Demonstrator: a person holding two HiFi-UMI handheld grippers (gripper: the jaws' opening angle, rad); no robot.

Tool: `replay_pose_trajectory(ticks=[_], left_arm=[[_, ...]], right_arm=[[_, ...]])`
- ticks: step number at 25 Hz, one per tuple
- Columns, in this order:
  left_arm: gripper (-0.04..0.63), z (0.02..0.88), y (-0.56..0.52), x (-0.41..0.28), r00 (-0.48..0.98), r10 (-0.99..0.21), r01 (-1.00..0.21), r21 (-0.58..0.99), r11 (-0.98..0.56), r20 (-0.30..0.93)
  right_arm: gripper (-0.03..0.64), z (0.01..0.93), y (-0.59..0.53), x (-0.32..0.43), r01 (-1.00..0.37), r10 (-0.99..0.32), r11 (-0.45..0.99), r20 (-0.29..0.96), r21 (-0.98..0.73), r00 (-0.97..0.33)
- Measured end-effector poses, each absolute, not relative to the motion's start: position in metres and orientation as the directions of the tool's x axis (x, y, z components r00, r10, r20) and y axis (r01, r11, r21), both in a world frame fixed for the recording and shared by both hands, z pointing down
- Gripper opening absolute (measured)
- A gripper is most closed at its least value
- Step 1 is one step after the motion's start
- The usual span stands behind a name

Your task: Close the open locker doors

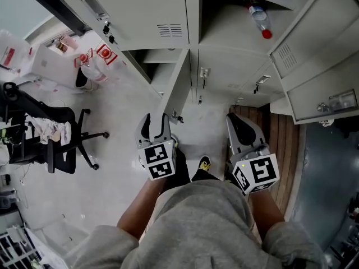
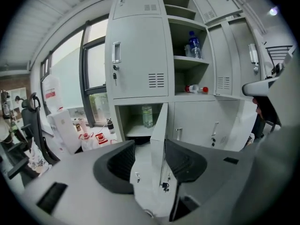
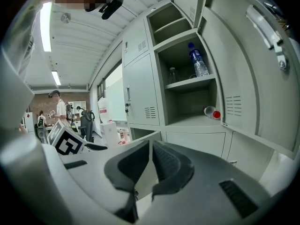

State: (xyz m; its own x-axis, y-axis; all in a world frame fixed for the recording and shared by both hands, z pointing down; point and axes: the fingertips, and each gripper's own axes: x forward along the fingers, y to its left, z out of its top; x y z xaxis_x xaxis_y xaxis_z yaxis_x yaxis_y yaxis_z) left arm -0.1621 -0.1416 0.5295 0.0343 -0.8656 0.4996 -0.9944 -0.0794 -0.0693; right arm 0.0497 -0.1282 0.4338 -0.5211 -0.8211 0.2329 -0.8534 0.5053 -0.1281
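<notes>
Head view, far left: black office chair [image 1: 61,136] on pale floor [image 1: 118,122]. Upper left, behind it: clear bags and bottles [image 1: 92,66] by the wall.

Top, left of centre: closed locker door [image 1: 134,10], keys hanging from its lock.

Below that: lower locker door [image 1: 178,86], swung open and seen edge-on, with its compartment open to the left of it. Green bottle [image 2: 147,116] upright inside.

Lower centre-left: left hand-held gripper [image 1: 155,126], jaws apart, tips just beside the free edge of the lower locker door. In left gripper view, that door's edge shows in the gap between the two pads, with neither pad visibly pressing on it. Cannot tell whether there is contact.

Centre: shoe [image 1: 205,163] on the floor between the two grippers.

Right of centre: right hand-held gripper [image 1: 240,125], jaws together, nothing between them in right gripper view. Points toward the closed doors low on the locker front.

Top right: open compartment with red-capped bottle [image 1: 259,20] lying on its shelf. Blue-labelled bottle [image 3: 198,62] upright on the shelf above.

Far right: vented locker door [image 1: 305,27] and handled locker door [image 1: 325,94], both angled out from the locker front. Beneath them: strip of wooden flooring [image 1: 283,144].
</notes>
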Motion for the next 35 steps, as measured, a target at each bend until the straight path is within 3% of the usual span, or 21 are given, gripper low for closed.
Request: replay_pose_trajectory(ticks=[9,17,24,35], left_arm=[[0.202,0.550,-0.169,-0.232,-0.005,-0.841,-0.999,-0.042,-0.021,0.542],[0.196,0.554,-0.215,-0.261,0.040,-0.842,-0.998,-0.026,-0.064,0.538],[0.132,0.555,-0.262,-0.276,0.070,-0.846,-0.994,-0.036,-0.105,0.529],[0.110,0.555,-0.319,-0.297,0.099,-0.851,-0.987,-0.056,-0.149,0.516]], right_arm=[[0.041,0.428,-0.169,0.004,-0.857,-0.823,0.505,0.240,-0.105,-0.515],[0.041,0.427,-0.209,-0.041,-0.856,-0.821,0.509,0.245,-0.092,-0.515],[0.041,0.428,-0.238,-0.060,-0.874,-0.837,0.479,0.255,-0.084,-0.483],[0.041,0.435,-0.255,-0.071,-0.911,-0.867,0.408,0.285,-0.067,-0.409]])
